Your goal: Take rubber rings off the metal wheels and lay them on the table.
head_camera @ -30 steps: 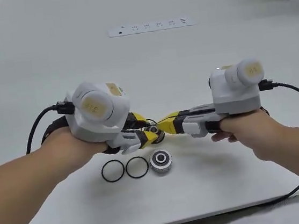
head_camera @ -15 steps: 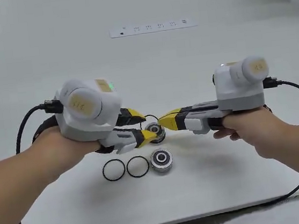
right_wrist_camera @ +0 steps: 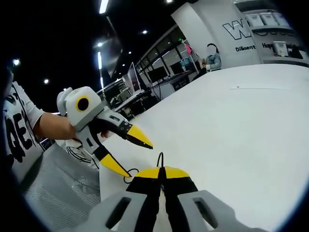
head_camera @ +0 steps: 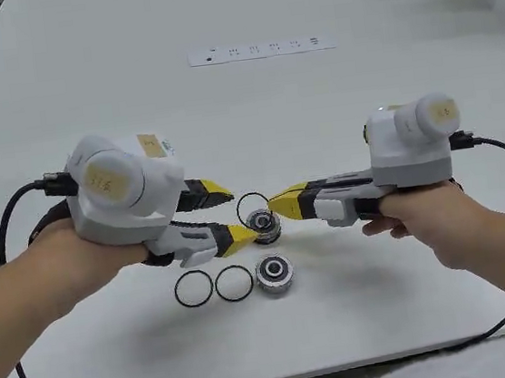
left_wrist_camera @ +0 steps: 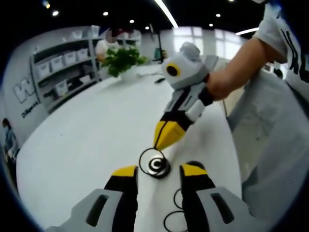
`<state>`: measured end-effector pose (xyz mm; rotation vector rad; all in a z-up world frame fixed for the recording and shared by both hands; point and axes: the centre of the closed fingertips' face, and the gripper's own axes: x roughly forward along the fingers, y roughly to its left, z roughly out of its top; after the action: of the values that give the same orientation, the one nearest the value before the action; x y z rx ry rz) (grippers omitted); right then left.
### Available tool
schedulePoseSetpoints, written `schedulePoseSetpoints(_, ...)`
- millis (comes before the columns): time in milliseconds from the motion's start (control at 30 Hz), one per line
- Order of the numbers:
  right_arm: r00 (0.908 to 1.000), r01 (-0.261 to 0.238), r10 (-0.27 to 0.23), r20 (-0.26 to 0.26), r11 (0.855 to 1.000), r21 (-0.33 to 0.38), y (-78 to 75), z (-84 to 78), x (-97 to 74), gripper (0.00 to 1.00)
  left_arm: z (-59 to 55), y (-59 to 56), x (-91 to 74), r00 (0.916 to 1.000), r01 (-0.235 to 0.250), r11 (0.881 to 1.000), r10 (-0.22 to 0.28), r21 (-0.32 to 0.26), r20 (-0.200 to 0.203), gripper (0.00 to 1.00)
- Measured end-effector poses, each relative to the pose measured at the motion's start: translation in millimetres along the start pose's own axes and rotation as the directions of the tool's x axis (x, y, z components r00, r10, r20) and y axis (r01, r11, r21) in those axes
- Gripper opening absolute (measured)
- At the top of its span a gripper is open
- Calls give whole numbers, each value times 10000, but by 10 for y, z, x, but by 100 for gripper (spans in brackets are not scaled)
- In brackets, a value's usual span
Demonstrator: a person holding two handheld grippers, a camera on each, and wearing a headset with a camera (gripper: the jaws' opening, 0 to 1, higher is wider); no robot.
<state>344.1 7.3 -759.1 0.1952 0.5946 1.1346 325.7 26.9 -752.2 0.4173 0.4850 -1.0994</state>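
Ring [head_camera: 251, 194] half off wheel [head_camera: 264, 226], mid-frame, pinched in closed jaws of right gripper [head_camera: 273, 205]. Left gripper [head_camera: 241, 213] jaws spread beside wheel. Next, probably: pull ring clear, drop by loose rings [head_camera: 213, 286] lower left.

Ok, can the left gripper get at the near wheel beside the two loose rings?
Probably yes: the left gripper is open and empty, and the near wheel lies uncovered close by. The loose rings lie beside it, and the right gripper, shut on a ring, is at the other wheel.
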Motion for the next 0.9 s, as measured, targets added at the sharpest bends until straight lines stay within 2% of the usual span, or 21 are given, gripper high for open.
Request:
schedulePoseSetpoints(267, 10000, -76, 76, -24, 10000, -26, 36, 12, 2, 0, -8, 13, -149, 9999, -92, 9999, 93, -52, 140, 41)
schedulePoseSetpoints(900, 9992, -378, 377, -119, 9993, -63, 141, 42, 75, 0, -121, 34, -441, 9986, -446, 9985, 454, -318, 263, 52)
